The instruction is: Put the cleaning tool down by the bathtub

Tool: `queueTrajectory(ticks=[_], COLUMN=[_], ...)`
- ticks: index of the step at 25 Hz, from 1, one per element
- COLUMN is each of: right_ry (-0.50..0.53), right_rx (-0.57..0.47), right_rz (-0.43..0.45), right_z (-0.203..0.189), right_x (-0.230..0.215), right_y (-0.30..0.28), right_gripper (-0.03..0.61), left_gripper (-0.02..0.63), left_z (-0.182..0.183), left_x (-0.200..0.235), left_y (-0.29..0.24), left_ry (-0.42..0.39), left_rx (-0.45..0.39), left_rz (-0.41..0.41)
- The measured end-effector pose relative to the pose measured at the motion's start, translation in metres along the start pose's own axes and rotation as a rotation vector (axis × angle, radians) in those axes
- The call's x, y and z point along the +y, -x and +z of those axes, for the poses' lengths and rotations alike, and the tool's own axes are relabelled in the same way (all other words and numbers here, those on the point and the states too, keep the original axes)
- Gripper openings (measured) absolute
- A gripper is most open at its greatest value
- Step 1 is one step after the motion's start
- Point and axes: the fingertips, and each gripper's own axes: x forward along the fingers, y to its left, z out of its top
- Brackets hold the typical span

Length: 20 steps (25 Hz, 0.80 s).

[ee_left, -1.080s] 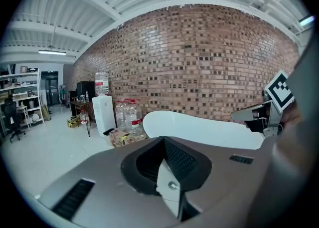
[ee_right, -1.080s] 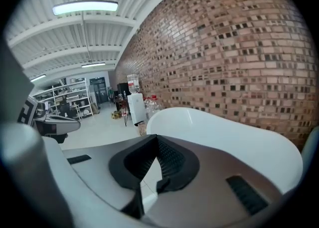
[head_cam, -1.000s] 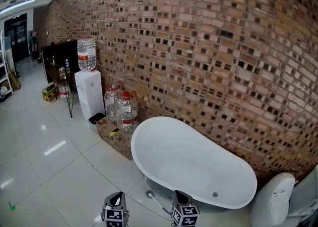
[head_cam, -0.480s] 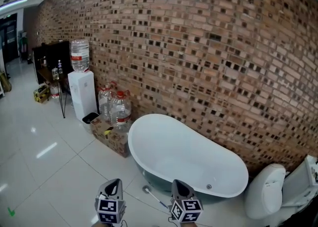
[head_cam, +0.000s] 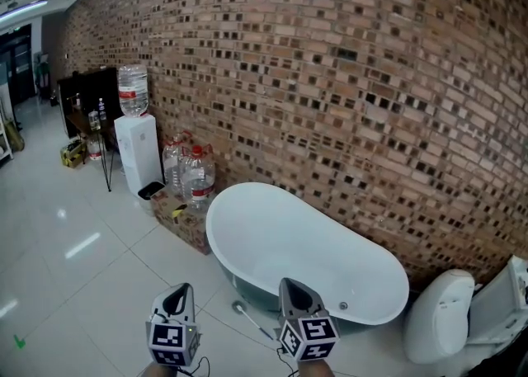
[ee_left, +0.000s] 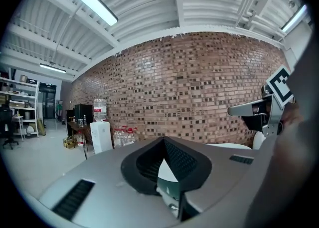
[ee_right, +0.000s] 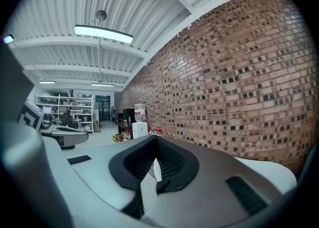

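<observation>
Already the brush (head_cam: 252, 323) lies on the floor (head_cam: 74, 285) just beside the bathtub (head_cam: 216, 217), so the putting-down seems done. The left tool (head_cam: 181, 290) and the right tool (head_cam: 293, 286) are clenched and empty; I think they need only retreat next.

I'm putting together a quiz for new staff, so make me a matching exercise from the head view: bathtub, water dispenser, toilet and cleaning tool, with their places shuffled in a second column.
Things:
1. bathtub
2. water dispenser
3. toilet
4. cleaning tool

Places:
A. at the picture's left
B. lower right corner
C. lying in front of the tub's base, bottom centre
D. centre of the picture

Pairs: 1-D, 2-A, 3-B, 4-C
</observation>
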Motion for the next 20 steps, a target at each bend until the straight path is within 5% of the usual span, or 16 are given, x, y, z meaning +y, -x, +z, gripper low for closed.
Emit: queueTrajectory(ticks=[9,20], right_ry=[-0.021,-0.022], right_rx=[0.039,0.050], right_rz=[0.060,0.077], right_z=[-0.037,-0.043], right_x=[-0.025,-0.037], right_y=[0.023,0.045], right_gripper=[0.012,0.012], left_gripper=[0.005,0.006], left_z=[-0.013,-0.029], left_x=[-0.019,-0.060], left_y=[0.015,0.031], left_ry=[0.036,-0.012], left_rx=[0.006,0.043], left_rz=[0.142,0.111])
